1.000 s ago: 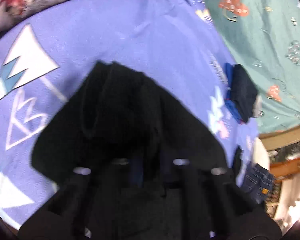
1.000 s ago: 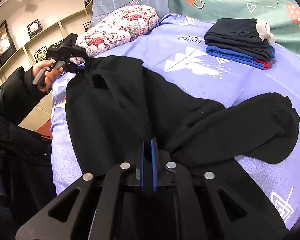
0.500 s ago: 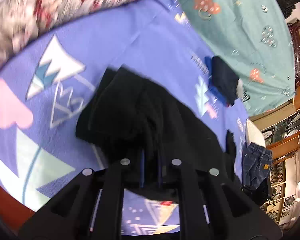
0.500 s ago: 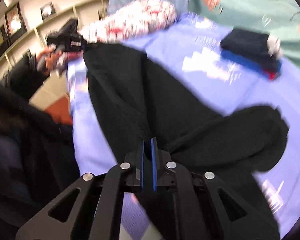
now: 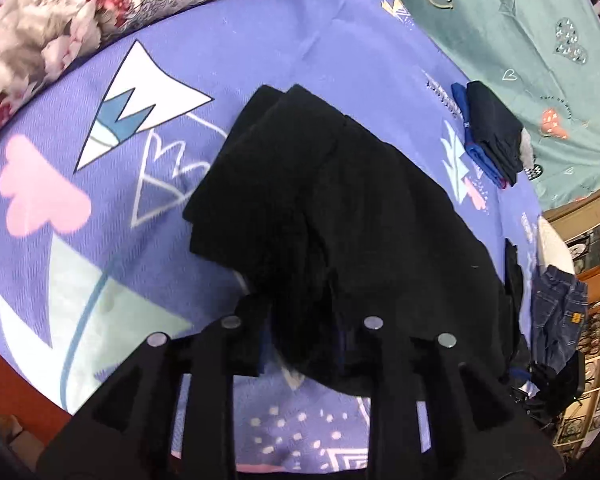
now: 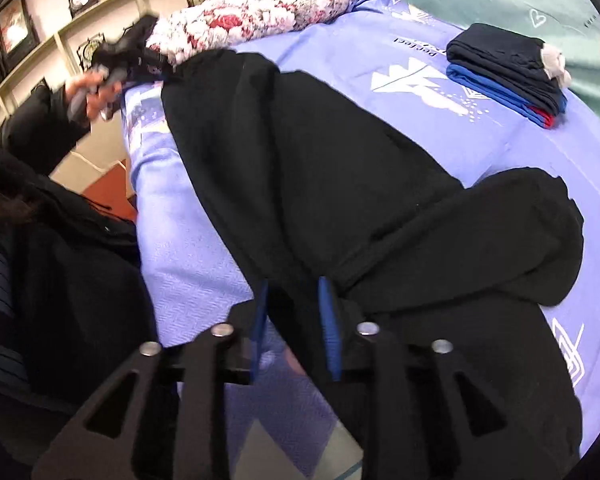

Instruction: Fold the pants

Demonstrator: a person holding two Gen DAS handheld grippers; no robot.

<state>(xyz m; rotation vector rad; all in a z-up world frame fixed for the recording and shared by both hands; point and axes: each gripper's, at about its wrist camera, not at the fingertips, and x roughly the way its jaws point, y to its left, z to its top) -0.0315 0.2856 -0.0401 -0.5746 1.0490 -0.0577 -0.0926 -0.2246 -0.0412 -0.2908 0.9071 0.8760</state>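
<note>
Purple bedsheet (image 5: pixel 292 40) carries black pants (image 5: pixel 340 208) beside a floral pillow (image 5: pixel 60 12).

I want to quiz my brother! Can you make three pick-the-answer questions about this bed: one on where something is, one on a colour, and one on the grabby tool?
1. Where is the folded stack of clothes?
A) on the flowered pillow
B) on the purple sheet, past the pants
C) on the floor

2. What colour are the pants being folded?
A) black
B) red
C) white

3. How do the blue pads of the right tool stand?
A) pressed together
B) one is missing
C) apart, with cloth between them

Answers:
1 B: the stack rests on the purple sheet, beyond the pants.
2 A: the whole spread-out garment is black.
3 C: a gap shows between the two pads, with black cloth in it.
</note>
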